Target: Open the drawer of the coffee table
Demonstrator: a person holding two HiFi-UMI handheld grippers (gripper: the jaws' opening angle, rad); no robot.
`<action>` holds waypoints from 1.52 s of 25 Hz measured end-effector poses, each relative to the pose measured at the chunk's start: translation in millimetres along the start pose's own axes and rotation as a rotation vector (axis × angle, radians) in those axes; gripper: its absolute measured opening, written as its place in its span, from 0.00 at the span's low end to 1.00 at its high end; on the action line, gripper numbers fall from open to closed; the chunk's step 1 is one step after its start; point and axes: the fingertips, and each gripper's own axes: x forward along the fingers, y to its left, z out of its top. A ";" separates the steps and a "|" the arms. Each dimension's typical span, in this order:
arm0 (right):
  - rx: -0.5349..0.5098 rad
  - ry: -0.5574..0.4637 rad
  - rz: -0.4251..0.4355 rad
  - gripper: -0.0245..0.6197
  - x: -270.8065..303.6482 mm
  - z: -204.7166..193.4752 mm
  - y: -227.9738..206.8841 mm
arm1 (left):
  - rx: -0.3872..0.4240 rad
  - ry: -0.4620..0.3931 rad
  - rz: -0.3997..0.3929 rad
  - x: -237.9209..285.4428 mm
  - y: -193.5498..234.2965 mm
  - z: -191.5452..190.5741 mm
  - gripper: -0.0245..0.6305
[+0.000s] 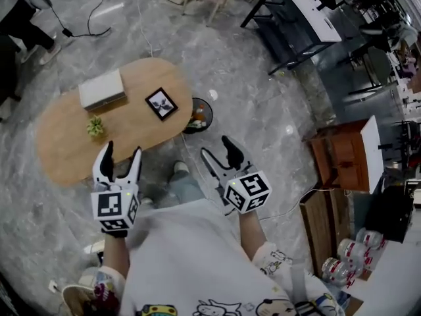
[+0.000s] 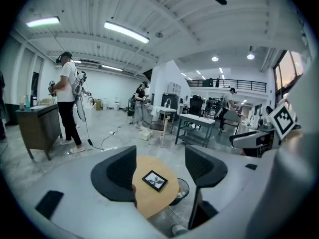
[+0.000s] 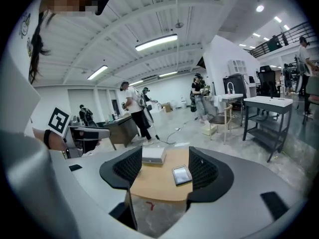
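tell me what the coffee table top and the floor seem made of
Coffee table top: looks like light wood or wood-look laminate, matte, even tan colour. Floor: seems polished stone or marble-look tile, grey with pale veining and shiny light spots.

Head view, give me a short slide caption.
Open, empty left gripper and right gripper held near the oval coffee table.

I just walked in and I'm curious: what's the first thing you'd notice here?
The big oval wooden coffee table stands out on the grey marbled floor. It carries a white box, a framed picture and a little green plant. Closer to the camera, the left gripper and right gripper hover with jaws apart, holding nothing.
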 end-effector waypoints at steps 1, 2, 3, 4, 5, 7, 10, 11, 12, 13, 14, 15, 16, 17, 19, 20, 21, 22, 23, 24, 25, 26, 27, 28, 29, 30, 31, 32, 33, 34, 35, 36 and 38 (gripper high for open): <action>-0.011 0.004 0.026 0.44 5.6 4.8 -7.7 | -0.011 -0.005 0.023 6.6 -2.8 2.9 0.47; -0.024 0.008 0.052 0.44 10.5 9.5 -15.7 | -0.024 -0.010 0.043 13.3 -6.5 5.0 0.47; -0.038 0.012 0.076 0.44 15.0 13.6 -23.9 | -0.034 -0.013 0.063 19.5 -10.9 6.2 0.47; -0.049 0.018 0.099 0.44 19.8 17.1 -32.2 | -0.041 -0.015 0.082 25.3 -15.1 7.0 0.47; -0.058 0.025 0.122 0.44 25.1 20.0 -39.9 | -0.048 -0.016 0.103 30.4 -18.3 7.4 0.47; -0.073 0.040 0.165 0.44 36.2 24.5 -52.5 | -0.063 -0.015 0.146 38.4 -20.9 7.2 0.47; -0.094 0.055 0.223 0.44 51.4 31.9 -62.9 | -0.087 -0.011 0.207 44.7 -19.9 7.4 0.47; -0.101 0.058 0.239 0.44 55.7 34.1 -64.5 | -0.093 -0.010 0.222 45.7 -19.3 7.5 0.47; -0.108 0.061 0.253 0.44 59.7 35.6 -65.2 | -0.098 -0.010 0.235 46.1 -18.4 7.2 0.47; -0.113 0.064 0.267 0.44 63.4 36.2 -65.0 | -0.102 -0.008 0.246 45.9 -17.1 6.0 0.47; -0.117 0.067 0.279 0.44 67.0 36.2 -63.9 | -0.104 -0.005 0.256 45.0 -15.4 4.2 0.47; -0.120 0.070 0.290 0.44 70.3 35.8 -62.3 | -0.107 -0.001 0.264 43.8 -13.5 2.3 0.47; -0.122 0.073 0.300 0.44 73.4 35.3 -60.8 | -0.109 0.002 0.271 42.8 -11.7 0.7 0.47; -0.123 0.076 0.307 0.44 76.1 34.7 -59.5 | -0.110 0.004 0.276 42.2 -10.1 -0.3 0.47; -0.122 0.083 0.315 0.44 80.7 33.4 -56.5 | -0.108 0.007 0.280 41.7 -6.6 -0.8 0.47; -0.122 0.086 0.317 0.44 82.4 32.5 -54.3 | -0.107 0.008 0.280 41.3 -4.6 -1.0 0.47; -0.120 0.089 0.318 0.44 83.5 31.4 -51.8 | -0.105 0.009 0.277 40.5 -2.6 -1.4 0.47; -0.118 0.092 0.318 0.44 84.2 30.0 -49.3 | -0.102 0.010 0.274 39.5 -0.8 -2.0 0.47; -0.115 0.096 0.316 0.44 84.8 28.4 -47.3 | -0.098 0.012 0.270 38.5 0.8 -2.7 0.47; -0.112 0.100 0.312 0.44 85.2 26.8 -45.7 | -0.093 0.015 0.264 37.7 2.2 -3.3 0.47; -0.110 0.103 0.307 0.44 85.3 25.3 -44.3 | -0.089 0.018 0.257 36.7 3.2 -3.8 0.47; -0.109 0.104 0.302 0.44 84.8 23.9 -42.7 | -0.085 0.022 0.250 35.1 3.9 -4.6 0.47; -0.109 0.105 0.296 0.44 83.7 22.4 -40.6 | -0.083 0.025 0.244 32.8 4.5 -6.0 0.47; -0.109 0.106 0.291 0.44 82.8 20.5 -38.1 | -0.082 0.027 0.239 29.8 5.4 -7.8 0.47; -0.108 0.107 0.286 0.44 82.5 18.4 -35.6 | -0.081 0.029 0.235 26.8 7.0 -9.7 0.47; -0.108 0.109 0.282 0.44 82.5 16.2 -33.0 | -0.081 0.030 0.233 23.8 8.9 -11.5 0.47; -0.108 0.112 0.278 0.44 82.6 13.9 -30.3 | -0.080 0.030 0.231 20.6 11.0 -13.3 0.47; -0.110 0.114 0.276 0.44 82.5 11.7 -27.2 | -0.079 0.032 0.230 17.1 13.1 -15.2 0.47; -0.112 0.116 0.274 0.44 82.4 9.5 -23.8 | -0.079 0.035 0.229 13.6 15.2 -17.4 0.47; -0.115 0.118 0.274 0.44 82.4 7.3 -20.2 | -0.079 0.039 0.227 10.3 17.3 -20.0 0.47; -0.120 0.119 0.274 0.44 82.6 4.9 -16.6 | -0.080 0.043 0.225 7.4 19.2 -23.0 0.47; -0.126 0.122 0.275 0.44 83.1 2.3 -13.0 | -0.081 0.047 0.222 4.9 20.9 -26.4 0.47; -0.139 0.133 0.279 0.44 84.8 -4.8 -6.4 | -0.085 0.058 0.219 1.2 23.1 -34.8 0.47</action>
